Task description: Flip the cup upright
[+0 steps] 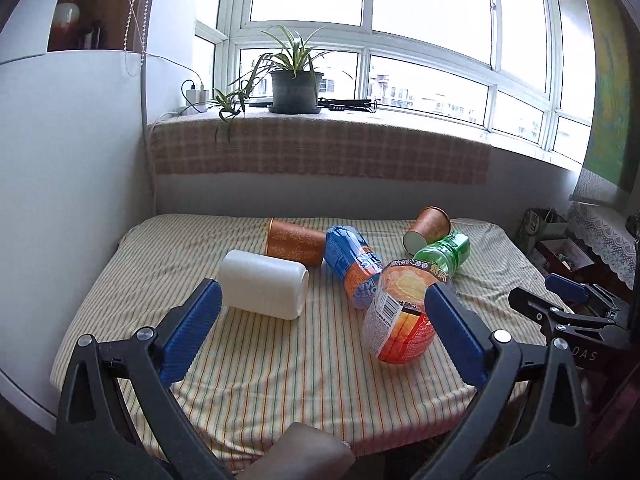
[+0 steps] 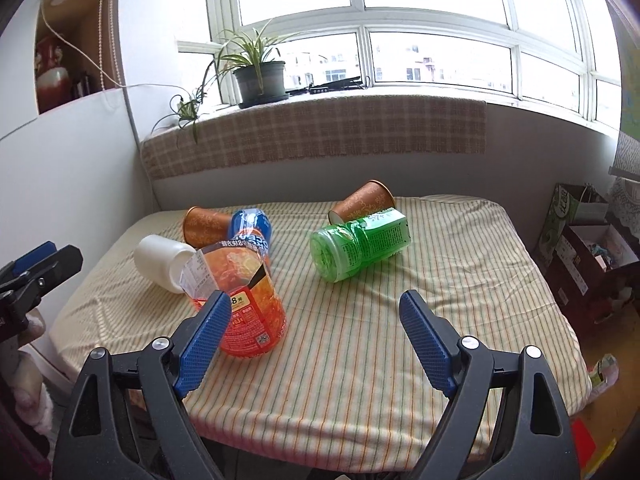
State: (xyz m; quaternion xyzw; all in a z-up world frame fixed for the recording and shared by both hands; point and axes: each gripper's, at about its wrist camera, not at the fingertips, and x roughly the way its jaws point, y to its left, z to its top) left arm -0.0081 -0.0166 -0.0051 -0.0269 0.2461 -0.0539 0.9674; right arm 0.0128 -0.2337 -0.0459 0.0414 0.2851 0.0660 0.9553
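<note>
Both my grippers spread empty, and the white cup [image 1: 264, 289] lies sideways just ahead of my left gripper [image 1: 322, 334], mouth facing right.

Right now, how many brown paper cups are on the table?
2, both on their sides. One brown cup lies at the back left, beside the blue bottle. The other cup lies at the back right, against the green bottle. None looks hidden.

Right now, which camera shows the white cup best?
The left wrist view: the white cup lies on its side, fully visible. In the right wrist view, the orange bottle hides part of the cup.
</note>
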